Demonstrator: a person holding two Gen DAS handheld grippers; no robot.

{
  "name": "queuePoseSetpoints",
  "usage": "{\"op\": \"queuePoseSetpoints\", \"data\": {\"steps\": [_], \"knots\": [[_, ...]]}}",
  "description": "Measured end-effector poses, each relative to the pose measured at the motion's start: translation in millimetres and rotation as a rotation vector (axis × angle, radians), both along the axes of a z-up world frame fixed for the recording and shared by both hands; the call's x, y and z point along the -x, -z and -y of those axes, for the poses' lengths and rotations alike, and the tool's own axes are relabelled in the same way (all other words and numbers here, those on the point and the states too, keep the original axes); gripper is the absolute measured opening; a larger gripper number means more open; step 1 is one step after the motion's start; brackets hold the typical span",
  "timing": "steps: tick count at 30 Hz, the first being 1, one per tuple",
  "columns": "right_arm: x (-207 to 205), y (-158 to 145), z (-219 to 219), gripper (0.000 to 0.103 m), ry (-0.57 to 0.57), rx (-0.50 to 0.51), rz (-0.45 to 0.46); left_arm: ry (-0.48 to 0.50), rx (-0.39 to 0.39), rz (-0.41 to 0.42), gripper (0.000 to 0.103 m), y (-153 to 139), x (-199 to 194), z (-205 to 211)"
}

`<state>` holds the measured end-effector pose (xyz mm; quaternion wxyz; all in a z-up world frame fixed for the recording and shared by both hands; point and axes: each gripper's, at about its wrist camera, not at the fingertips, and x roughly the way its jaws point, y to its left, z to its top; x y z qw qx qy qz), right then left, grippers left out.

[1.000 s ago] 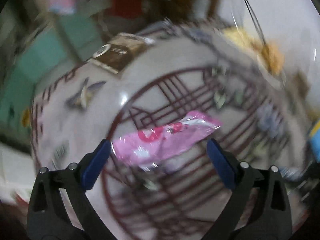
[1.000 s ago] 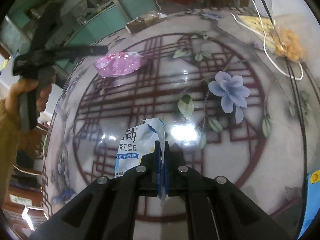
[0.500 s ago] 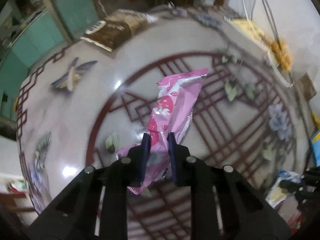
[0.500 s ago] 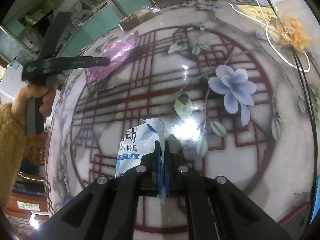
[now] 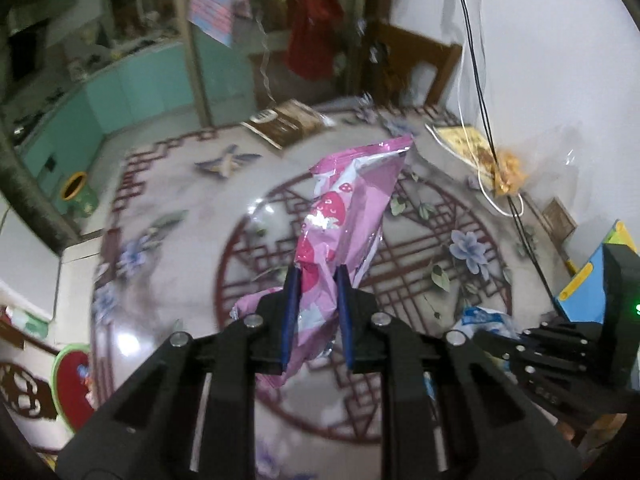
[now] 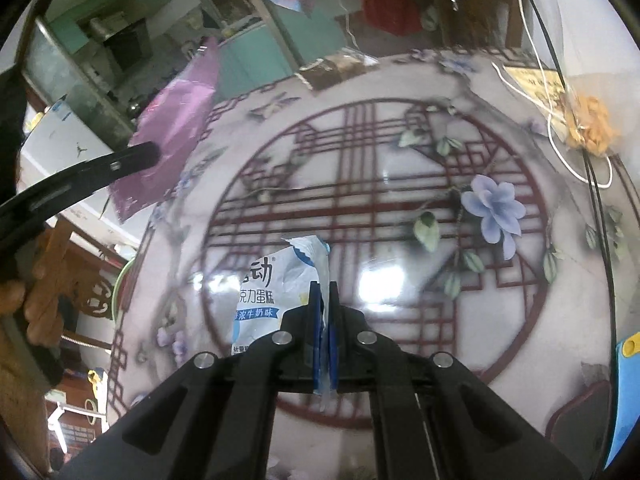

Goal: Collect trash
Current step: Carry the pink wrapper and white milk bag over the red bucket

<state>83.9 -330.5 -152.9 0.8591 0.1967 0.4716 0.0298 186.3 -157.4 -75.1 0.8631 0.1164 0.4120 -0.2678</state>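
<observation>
A pink snack wrapper (image 5: 344, 216) with strawberry print hangs above the round patterned table (image 5: 168, 296); my left gripper (image 5: 316, 280) is shut on its lower part. In the right wrist view that same pink wrapper (image 6: 176, 132) shows at the upper left, pinched by the left gripper's fingers (image 6: 136, 156). A white and blue wrapper (image 6: 276, 288) with printed characters is clamped edge-on in my right gripper (image 6: 325, 292), lifted a little off the table (image 6: 400, 320). The right gripper (image 5: 492, 332) and its white and blue wrapper (image 5: 480, 316) also appear at the right of the left wrist view.
A brown packet (image 5: 284, 120) lies at the table's far edge. A clear bag of yellow snacks (image 6: 592, 128) and white and black cables (image 6: 560, 148) sit at the far right. A blue object (image 6: 628, 380) is at the right edge. A person's hand (image 6: 44, 272) holds the left gripper.
My left gripper closed on the pink wrapper and lifted it off the table, turning it upright. My right gripper rose slightly, still clamping the white and blue wrapper.
</observation>
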Motion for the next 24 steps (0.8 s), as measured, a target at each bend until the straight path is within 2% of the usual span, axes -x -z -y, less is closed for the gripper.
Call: {"op": "queuePoseSetpoints", "data": {"steps": [6,11,24], "knots": [[11,-25,-29,0.003,-0.042,0.043,0.045,-0.108,0.047,0.047,0.018,-23,39,-51],[15,-39,-52,0.003,-0.068,0.066,0.070,-0.160,0.069,0.036,0.018,-23,54,-81],[6,-48,-107,0.003,-0.144,0.095,0.085,-0.234,0.082,0.019,0.018,-17,59,-144]]}}
